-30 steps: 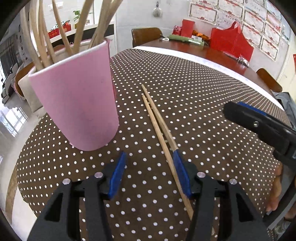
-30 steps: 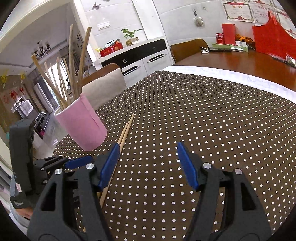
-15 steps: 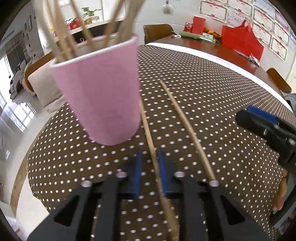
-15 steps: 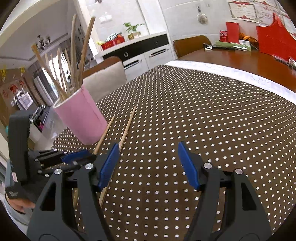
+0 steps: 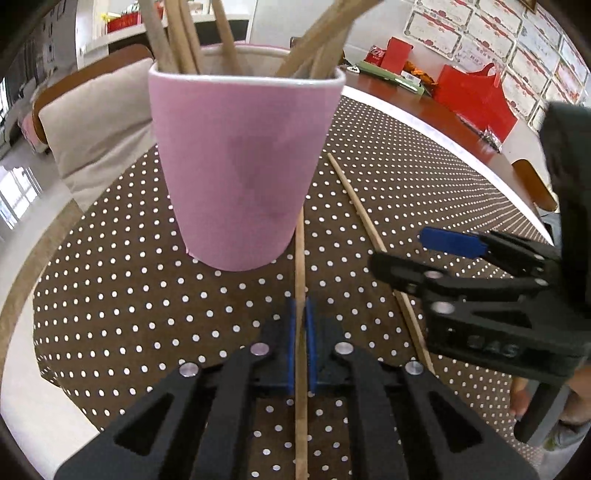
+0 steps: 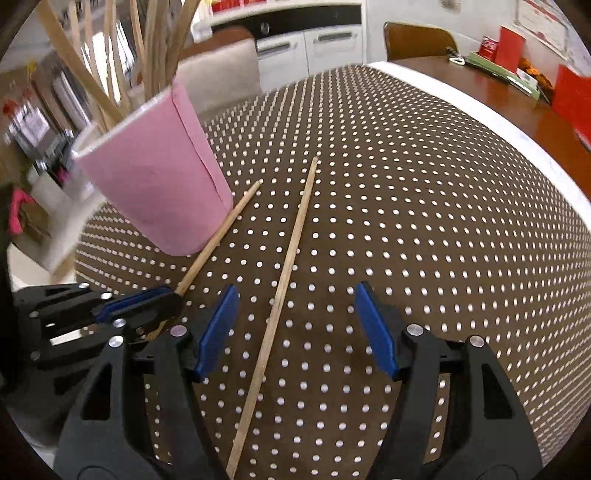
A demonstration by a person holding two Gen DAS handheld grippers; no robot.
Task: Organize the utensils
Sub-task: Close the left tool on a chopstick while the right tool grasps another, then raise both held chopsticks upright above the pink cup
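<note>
Left wrist view: left hand-held gripper is clamped on one chopstick, blue pads pressing either side of it, far end of the stick running past the foot of the pink cup. Cup stands on the dotted bench and already holds a bunch of sticks. Second chopstick lies flat on the bench just right of the cup, apart from the gripped one. Right hand-held gripper sits over its near part.

Right wrist view: right hand-held gripper stands wide open, nothing pinched, loose chopstick lying between its pads without contact. Left one's stick angles toward the cup base.

Step, as I read it: grasp phase, both last chopsticks getting picked for the cup. Next move likely needs the right pads to close on the loose stick, then each stick lifted, tipped upright and dropped into the cup mouth without knocking the cup.

Versus a second ago: the left jaws were wide and empty then, and the two sticks lay side by side touching; now the jaws have just closed on one stick and the pair is splayed apart. Cup looms closer in both views. Right gripper now straddles the loose stick, earlier it sat off to the stick's right.
</note>
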